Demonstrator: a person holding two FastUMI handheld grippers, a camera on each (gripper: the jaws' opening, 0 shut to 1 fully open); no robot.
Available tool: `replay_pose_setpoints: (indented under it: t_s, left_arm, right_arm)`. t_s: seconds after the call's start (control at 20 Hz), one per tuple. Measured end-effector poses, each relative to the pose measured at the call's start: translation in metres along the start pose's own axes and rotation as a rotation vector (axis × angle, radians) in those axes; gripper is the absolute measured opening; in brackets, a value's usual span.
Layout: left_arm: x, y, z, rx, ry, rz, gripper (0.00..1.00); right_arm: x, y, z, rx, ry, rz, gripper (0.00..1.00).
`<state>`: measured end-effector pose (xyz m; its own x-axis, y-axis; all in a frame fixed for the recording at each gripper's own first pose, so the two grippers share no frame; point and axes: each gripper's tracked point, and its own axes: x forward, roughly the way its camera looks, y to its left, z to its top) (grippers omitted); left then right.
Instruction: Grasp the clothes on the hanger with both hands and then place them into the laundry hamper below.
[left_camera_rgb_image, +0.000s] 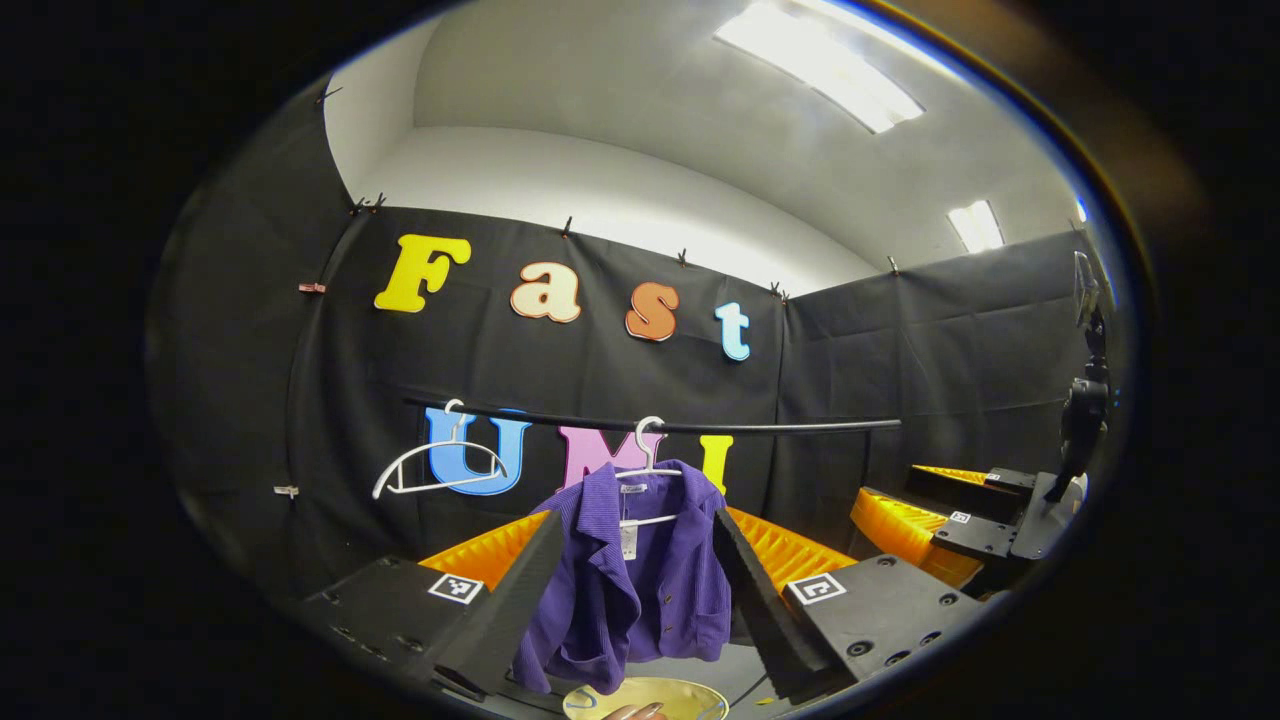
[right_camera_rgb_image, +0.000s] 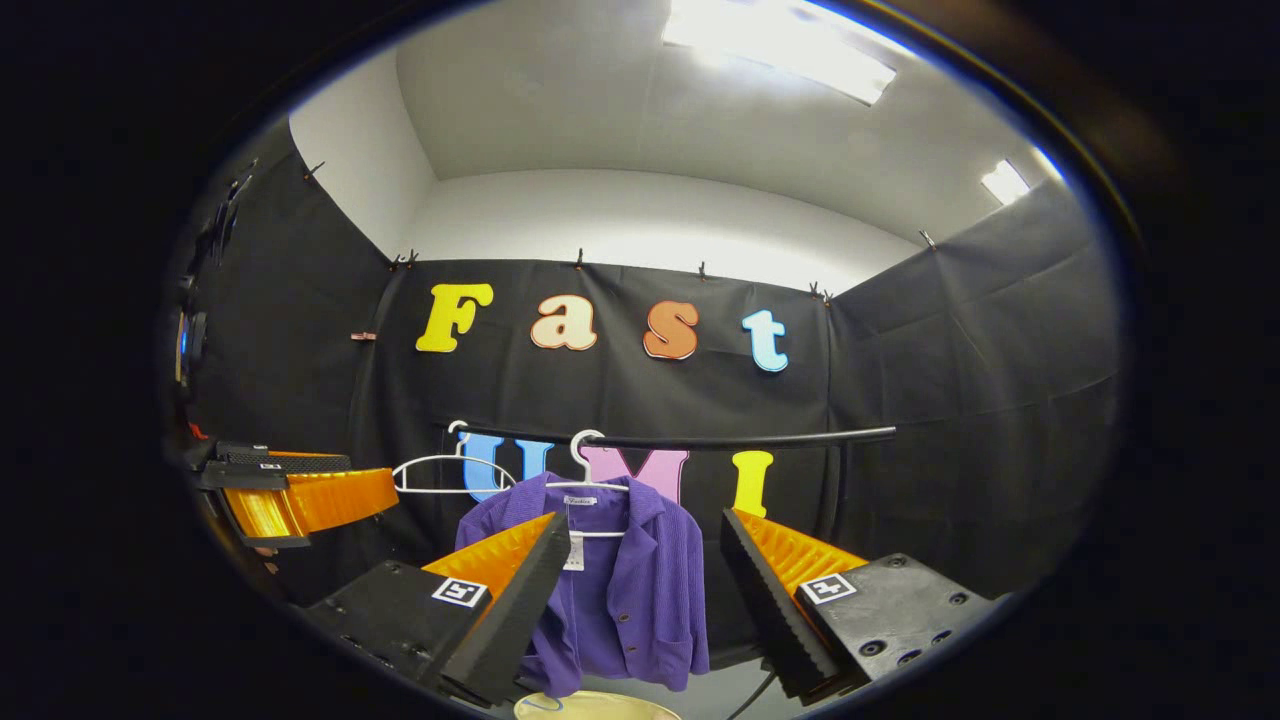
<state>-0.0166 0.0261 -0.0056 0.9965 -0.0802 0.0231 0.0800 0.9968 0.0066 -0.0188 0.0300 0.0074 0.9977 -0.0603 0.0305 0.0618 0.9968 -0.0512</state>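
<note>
A purple cardigan (left_camera_rgb_image: 630, 570) hangs on a white hanger (left_camera_rgb_image: 648, 465) from a black rail (left_camera_rgb_image: 700, 426). It is still some way ahead, framed between my left gripper's open fingers (left_camera_rgb_image: 640, 600). In the right gripper view the same cardigan (right_camera_rgb_image: 625, 580) hangs on its hanger (right_camera_rgb_image: 585, 470) beyond my right gripper (right_camera_rgb_image: 645, 590), which is open too and holds nothing. The right gripper (left_camera_rgb_image: 950, 520) also appears at the right edge of the left gripper view, and the left gripper (right_camera_rgb_image: 290, 495) at the left of the right gripper view. The pale rim of the hamper (left_camera_rgb_image: 650, 698) lies under the cardigan.
An empty white hanger (left_camera_rgb_image: 435, 465) hangs on the rail left of the cardigan, also seen as the bare hanger (right_camera_rgb_image: 445, 470) in the right gripper view. Black cloth walls close in the booth. A camera stand (left_camera_rgb_image: 1085, 410) rises at the right.
</note>
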Motion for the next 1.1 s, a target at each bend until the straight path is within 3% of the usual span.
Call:
replay_pose_setpoints:
  t_s: [0.3, 0.55, 1.1]
  left_arm:
    - [0.004, 0.015, -0.009, 0.003, 0.016, -0.023, 0.94]
    - [0.02, 0.026, -0.019, 0.001, 0.021, -0.011, 0.94]
    - [0.13, 0.017, -0.069, 0.032, 0.023, 0.084, 0.94]
  right_arm:
    - [0.004, 0.011, -0.01, 0.004, 0.017, -0.027, 0.96]
    - [0.031, 0.015, -0.025, -0.008, 0.027, -0.017, 0.96]
    - [0.17, 0.001, -0.106, 0.056, 0.087, 0.103, 0.97]
